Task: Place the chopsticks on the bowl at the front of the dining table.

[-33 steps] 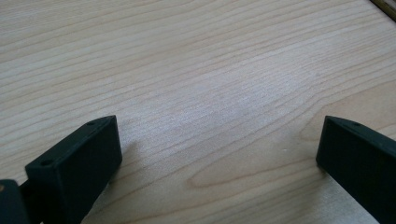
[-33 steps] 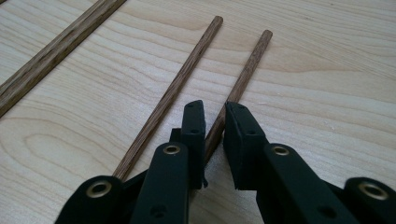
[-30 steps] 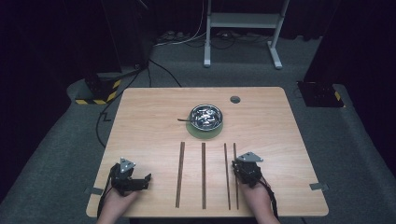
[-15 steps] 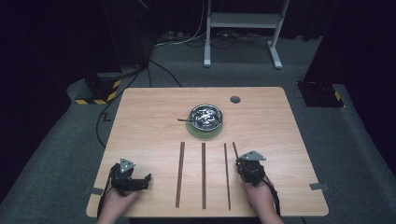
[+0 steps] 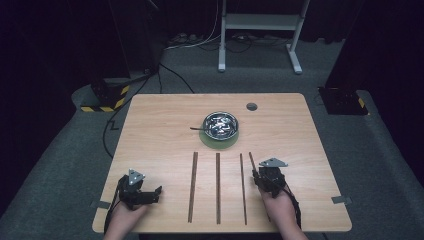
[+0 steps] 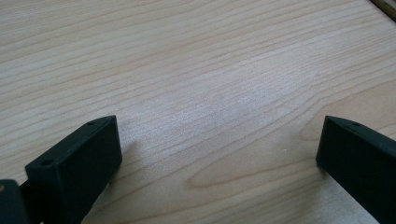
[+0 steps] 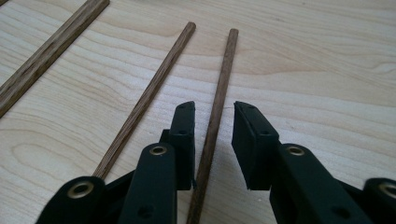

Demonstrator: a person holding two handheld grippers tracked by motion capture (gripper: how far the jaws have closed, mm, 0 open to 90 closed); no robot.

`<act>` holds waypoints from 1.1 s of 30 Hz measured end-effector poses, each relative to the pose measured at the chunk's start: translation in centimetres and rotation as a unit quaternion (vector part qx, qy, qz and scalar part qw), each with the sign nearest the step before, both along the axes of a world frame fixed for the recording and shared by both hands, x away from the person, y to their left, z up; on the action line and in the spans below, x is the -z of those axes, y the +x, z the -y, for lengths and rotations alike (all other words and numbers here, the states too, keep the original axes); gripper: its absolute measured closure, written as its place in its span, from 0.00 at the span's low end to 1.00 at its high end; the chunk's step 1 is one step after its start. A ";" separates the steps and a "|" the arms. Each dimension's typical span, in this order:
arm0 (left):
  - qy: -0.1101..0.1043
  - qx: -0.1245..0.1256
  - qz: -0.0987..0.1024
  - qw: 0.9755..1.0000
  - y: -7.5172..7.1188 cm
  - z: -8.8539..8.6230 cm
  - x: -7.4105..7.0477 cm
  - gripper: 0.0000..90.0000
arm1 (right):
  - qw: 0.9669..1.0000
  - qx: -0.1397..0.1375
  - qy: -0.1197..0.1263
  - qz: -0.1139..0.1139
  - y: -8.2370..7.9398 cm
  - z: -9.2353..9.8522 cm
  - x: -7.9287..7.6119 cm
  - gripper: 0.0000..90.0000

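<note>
Our right gripper (image 7: pixel 212 121) lies low over the surface (image 5: pixel 160 130), jaws just opening astride the thin rod (image 7: pixel 219 93) without pressing it; our left gripper (image 6: pixel 217 144) rests wide open.

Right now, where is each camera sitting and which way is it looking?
High view: above the person's side, facing forward and down on the table; forearms, left gripper, right gripper.
Left gripper view: on the left gripper, facing bare wood; jaws wide apart.
Right gripper view: on the right gripper, jaws just opening around the thin stick.
Shared: the high and right gripper views both show that stick.
</note>
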State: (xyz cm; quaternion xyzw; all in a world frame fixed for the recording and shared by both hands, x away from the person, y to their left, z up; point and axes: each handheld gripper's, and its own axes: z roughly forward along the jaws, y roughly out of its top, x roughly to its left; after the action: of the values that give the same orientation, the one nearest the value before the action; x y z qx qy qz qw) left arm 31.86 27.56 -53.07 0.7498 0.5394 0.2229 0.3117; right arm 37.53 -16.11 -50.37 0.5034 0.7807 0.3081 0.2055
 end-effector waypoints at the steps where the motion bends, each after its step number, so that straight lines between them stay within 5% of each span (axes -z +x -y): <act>1: 0.000 0.000 0.000 1.000 0.0 0.0 0.0 0.00 | 1.000 0.001 -0.004 -0.006 0.0 -0.1 -0.1 0.76; 7: 0.000 0.000 0.000 1.000 0.0 0.0 0.0 0.00 | 0.999 0.005 -0.028 -0.042 0.4 -0.4 0.0 0.72; 13: -0.003 0.001 0.001 1.000 0.0 0.1 0.0 0.00 | 0.998 0.010 -0.043 -0.054 0.0 -0.5 -0.2 0.75; 23: -0.003 0.002 0.001 1.000 0.0 0.1 0.0 0.00 | 0.996 0.010 -0.056 -0.070 -0.3 -0.6 -0.4 0.81; 33: -0.003 0.002 0.002 1.000 0.0 0.1 0.0 0.00 | 0.995 0.001 -0.074 -0.062 -0.8 -1.3 -0.3 0.91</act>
State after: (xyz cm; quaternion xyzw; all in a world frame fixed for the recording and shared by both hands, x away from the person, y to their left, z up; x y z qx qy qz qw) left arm 31.84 27.49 -53.09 0.7498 0.5377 0.2216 0.3155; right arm 36.76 -14.86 -50.05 0.5058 0.8120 0.2172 0.1940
